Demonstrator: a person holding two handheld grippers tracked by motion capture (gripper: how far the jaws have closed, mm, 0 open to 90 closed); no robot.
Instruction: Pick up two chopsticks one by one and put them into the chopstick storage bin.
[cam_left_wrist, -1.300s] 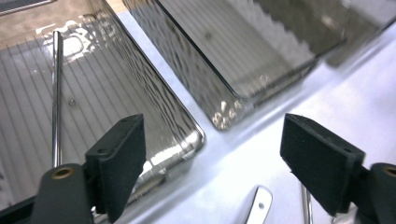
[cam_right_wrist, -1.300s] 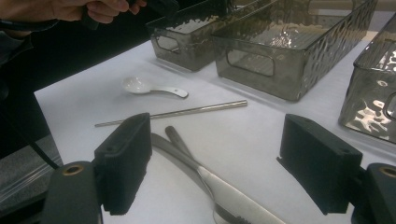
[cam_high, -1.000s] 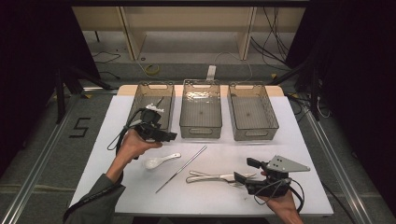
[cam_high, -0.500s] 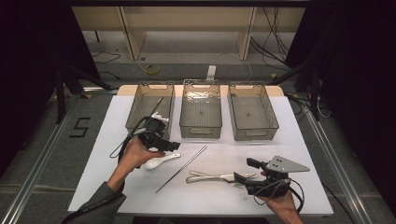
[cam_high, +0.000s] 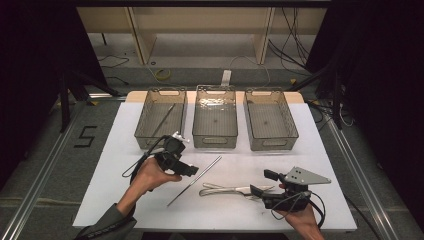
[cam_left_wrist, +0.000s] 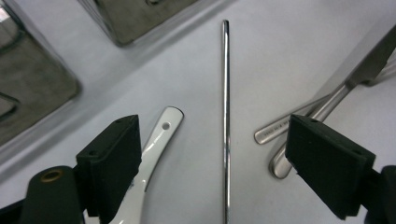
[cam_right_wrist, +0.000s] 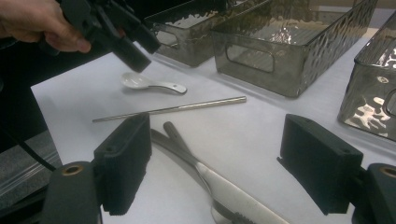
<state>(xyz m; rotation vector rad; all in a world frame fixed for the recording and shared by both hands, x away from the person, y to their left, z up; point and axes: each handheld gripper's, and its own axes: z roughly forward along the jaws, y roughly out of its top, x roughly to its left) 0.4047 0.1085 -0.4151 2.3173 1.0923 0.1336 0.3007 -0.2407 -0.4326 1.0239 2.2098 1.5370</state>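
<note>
Spoon (cam_right_wrist: 148, 83), white and ceramic, lies flat on the white table (cam_high: 125, 170) just below the left gripper (cam_left_wrist: 219, 154), whose jaws are spread wide with nothing between them but air; its handle (cam_left_wrist: 156, 137) passes right by the inner face of one jaw, and whether they touch is hard to tell. Just beside the spoon, on the side away from the person's left hand (cam_high: 150, 175), a thin metal rod (cam_high: 195, 181) lies slantwise, clear of both jaws. Beyond the rod rest a knife and another piece of steel cutlery (cam_high: 227, 190), side by side and overlapping. Past those, well apart from the spoon, the right gripper (cam_high: 260, 184) hovers low with its jaws also spread and empty. Behind the spoon stand three clear bins in a row; the nearest, left bin (cam_high: 161, 119) holds a second rod (cam_high: 164, 119), the middle bin (cam_high: 215, 117) and right bin (cam_high: 270, 120) sit farther along.
</note>
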